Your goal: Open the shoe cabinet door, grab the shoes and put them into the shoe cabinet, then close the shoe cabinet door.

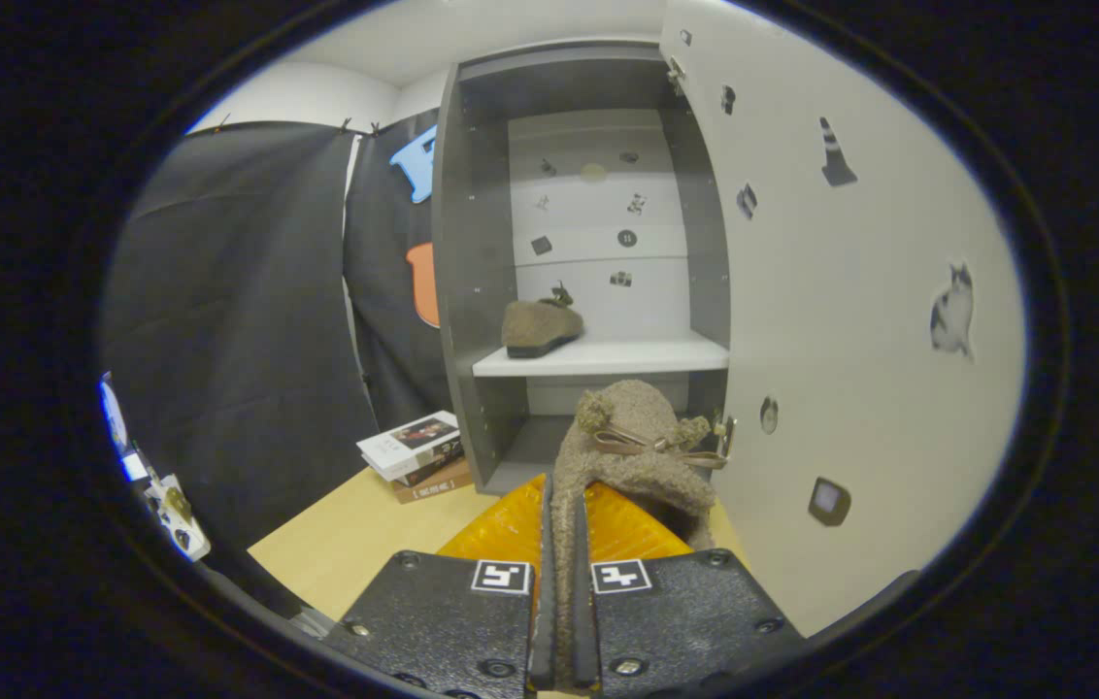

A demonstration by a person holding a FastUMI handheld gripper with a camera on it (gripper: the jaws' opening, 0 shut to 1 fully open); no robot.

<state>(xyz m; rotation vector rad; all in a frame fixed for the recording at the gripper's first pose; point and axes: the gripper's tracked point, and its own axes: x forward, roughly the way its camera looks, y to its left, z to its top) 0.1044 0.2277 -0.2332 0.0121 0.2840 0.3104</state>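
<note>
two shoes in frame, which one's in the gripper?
The near shoe, pinched between the gripper fingers, pom-poms and strap up top. The other shoe sits apart on the cabinet's white shelf.

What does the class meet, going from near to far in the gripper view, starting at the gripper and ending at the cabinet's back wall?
gripper, shut on the fuzzy shoe → lower compartment floor → white shelf with the second shoe on it → sticker-covered back wall.
</note>
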